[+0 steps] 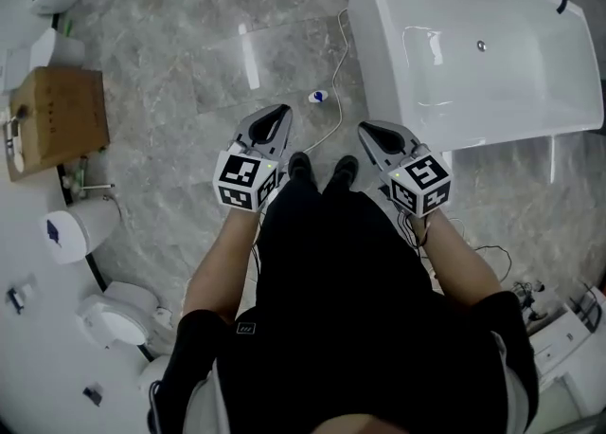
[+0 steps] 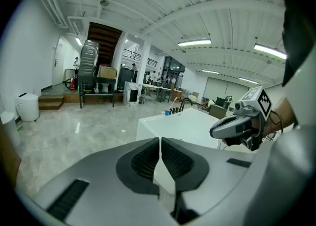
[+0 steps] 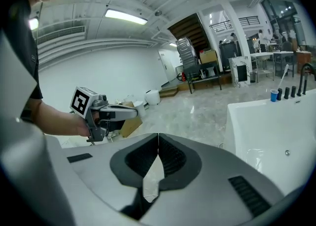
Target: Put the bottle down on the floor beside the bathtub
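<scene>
Bottle [image 1: 318, 96] (blue-capped, we guess) is sitting on the floor [image 1: 189, 63] beside the bathtub [image 1: 374, 34]; we are holding left gripper [image 1: 277, 119] and right gripper [image 1: 371, 131] closed, empty, placing seemingly done.

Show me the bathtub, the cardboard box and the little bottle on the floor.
bathtub [image 1: 379, 34], head view, its broad left rim.
cardboard box [image 1: 62, 115], head view, its top face.
bottle [image 1: 318, 97], head view, its body, on the floor left of the bathtub.
</scene>
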A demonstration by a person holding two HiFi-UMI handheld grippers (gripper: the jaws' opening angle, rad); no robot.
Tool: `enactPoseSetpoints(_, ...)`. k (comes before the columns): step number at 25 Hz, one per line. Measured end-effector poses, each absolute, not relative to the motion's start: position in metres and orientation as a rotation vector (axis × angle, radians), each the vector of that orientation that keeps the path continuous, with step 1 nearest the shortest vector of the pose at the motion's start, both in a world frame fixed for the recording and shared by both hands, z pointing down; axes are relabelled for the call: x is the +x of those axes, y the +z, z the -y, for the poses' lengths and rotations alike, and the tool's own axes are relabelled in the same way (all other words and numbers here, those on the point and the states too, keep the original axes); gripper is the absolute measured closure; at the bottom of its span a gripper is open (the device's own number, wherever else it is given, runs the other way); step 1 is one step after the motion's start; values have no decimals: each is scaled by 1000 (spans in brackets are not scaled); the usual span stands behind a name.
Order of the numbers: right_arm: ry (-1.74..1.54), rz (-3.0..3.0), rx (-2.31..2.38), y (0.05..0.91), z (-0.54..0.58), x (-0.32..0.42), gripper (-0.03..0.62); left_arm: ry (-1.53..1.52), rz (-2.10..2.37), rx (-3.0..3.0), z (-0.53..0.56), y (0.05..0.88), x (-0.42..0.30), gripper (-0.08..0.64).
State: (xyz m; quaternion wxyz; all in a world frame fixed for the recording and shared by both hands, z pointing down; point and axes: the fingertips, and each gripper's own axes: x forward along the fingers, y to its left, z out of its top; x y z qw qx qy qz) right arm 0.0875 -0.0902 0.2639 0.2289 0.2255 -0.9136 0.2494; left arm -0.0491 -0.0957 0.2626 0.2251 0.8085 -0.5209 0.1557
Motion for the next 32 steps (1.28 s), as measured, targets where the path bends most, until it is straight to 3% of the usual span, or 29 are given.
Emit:
enactPoseSetpoints(15, 519, 2686, 761, 178, 111, 110, 563, 293, 1541, 2245, 97, 156, -32, 535)
enactPoseSetpoints(32, 427, 2895, 991, 63, 129, 21, 565, 350, 1573, 2431, 92, 63, -148, 534)
